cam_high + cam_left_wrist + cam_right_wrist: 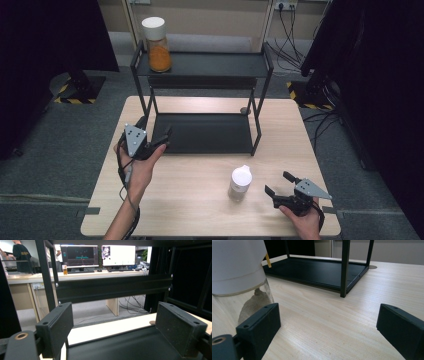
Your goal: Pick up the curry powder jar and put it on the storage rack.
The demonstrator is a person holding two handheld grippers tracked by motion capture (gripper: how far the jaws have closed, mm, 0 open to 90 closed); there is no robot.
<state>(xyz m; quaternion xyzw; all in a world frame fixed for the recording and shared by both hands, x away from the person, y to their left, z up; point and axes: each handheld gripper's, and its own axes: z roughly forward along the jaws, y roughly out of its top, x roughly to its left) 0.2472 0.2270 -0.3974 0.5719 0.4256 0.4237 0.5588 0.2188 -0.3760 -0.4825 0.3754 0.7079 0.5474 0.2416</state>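
The left gripper is released and empty, jaws spread at the front left corner of the black rack, just above its lower shelf. An orange-filled jar stands on the top shelf, beyond and above it. The right gripper is also released; the white-capped jar stands just left of its jaws, likely the next pick.

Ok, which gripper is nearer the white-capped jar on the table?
Right. The right gripper sits open just beside the white-capped jar, on its right. The left gripper is farther off, up at the front left corner of the black rack's lower shelf.
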